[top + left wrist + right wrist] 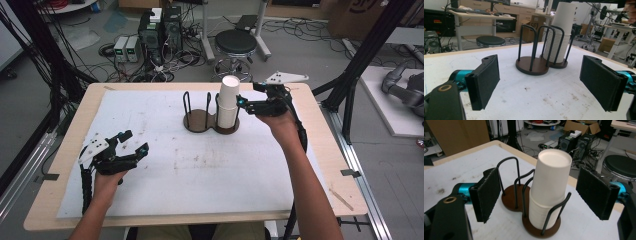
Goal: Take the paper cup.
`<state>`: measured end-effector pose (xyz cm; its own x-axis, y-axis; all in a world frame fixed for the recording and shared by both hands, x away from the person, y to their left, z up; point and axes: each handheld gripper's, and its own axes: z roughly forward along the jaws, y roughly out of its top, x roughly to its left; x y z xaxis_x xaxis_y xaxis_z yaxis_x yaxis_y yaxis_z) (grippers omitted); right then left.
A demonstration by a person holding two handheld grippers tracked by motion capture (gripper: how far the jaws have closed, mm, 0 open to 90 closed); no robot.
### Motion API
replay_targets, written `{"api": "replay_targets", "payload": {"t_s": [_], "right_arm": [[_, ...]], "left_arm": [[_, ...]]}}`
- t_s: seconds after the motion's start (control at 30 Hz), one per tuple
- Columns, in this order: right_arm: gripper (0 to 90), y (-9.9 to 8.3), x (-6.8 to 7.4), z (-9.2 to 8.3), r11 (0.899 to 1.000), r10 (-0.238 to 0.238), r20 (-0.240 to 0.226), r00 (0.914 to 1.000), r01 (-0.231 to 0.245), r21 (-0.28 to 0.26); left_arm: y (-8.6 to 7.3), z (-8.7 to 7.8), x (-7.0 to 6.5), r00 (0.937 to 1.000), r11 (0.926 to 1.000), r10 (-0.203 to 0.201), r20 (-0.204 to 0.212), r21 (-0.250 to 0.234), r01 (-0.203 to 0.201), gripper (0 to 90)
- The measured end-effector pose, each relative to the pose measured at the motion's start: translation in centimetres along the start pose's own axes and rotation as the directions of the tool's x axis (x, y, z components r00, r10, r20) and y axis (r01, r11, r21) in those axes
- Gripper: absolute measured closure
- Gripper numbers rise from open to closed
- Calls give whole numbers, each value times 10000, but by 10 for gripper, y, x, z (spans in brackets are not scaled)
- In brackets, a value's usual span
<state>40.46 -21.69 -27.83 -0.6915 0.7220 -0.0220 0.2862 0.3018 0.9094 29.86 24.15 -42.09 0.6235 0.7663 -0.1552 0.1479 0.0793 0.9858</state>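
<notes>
Right gripper (243, 103) sits wide open beside the cups (228, 102), top cup raised but ungrasped; I keep left gripper (131, 142) open, idle.

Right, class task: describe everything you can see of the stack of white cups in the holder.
The stack of white cups looks like paper, plain and matte. The cups sit nested upside down, bases up, upright in one of the two bays of a dark cup holder with a round brown base and black wire hoops around them. The top cup stands well proud of the ribbed rims below. The right claw straddles it, open, without touching.
</notes>
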Motion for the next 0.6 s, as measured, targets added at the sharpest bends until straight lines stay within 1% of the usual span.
{"api": "replay_targets", "payload": {"t_s": [0.03, 0.07, 0.1, 0.13, 0.2, 0.27, 0.3, 0.37, 0.53, 0.6], "right_arm": [[201, 7, -1, 6, 9999, -99, 94, 9999, 98, 126], [201, 7, -1, 6, 9999, -99, 94, 9999, 98, 126], [202, 14, -4, 12, 9999, -102, 128, 9999, 100, 103], [202, 14, -4, 12, 9999, -102, 128, 9999, 100, 103], [201, 19, -6, 19, 9994, -95, 183, 9998, 89, 344], [201, 23, -9, 27, 9992, -16, 177, 9998, 9, 404], [201, 24, -11, 35, 9981, -81, 274, 9996, 64, 615], [201, 24, -11, 39, 9975, 6, 287, 9996, -27, 705], [201, 23, -17, 58, 9933, 225, 372, 9991, -266, 1124], [201, 23, -18, 65, 9927, 241, 330, 9992, -278, 1175]], "left_arm": [[0, 0, 0, 10000, 10000, -3, 9, 9, 3, 161], [0, 0, 0, 10000, 10000, -11, -1, 14, 11, 161], [0, 1, 0, 10000, 10000, -31, 19, 11, 31, 161], [0, 1, 0, 10000, 10000, -42, 31, 34, 42, 161], [-1, 2, 0, 10000, 10000, -57, 65, 33, 57, 162], [-1, 2, 0, 9999, 10000, -92, 78, 11, 92, 162], [-1, 2, 0, 9999, 9999, -101, 85, 6, 101, 162], [-1, 2, 0, 9999, 10000, -76, 96, 3, 76, 162], [-1, 2, 1, 9999, 9999, -138, 92, -36, 138, 162], [-1, 2, 1, 9998, 9999, -147, 105, -16, 148, 162]]}}
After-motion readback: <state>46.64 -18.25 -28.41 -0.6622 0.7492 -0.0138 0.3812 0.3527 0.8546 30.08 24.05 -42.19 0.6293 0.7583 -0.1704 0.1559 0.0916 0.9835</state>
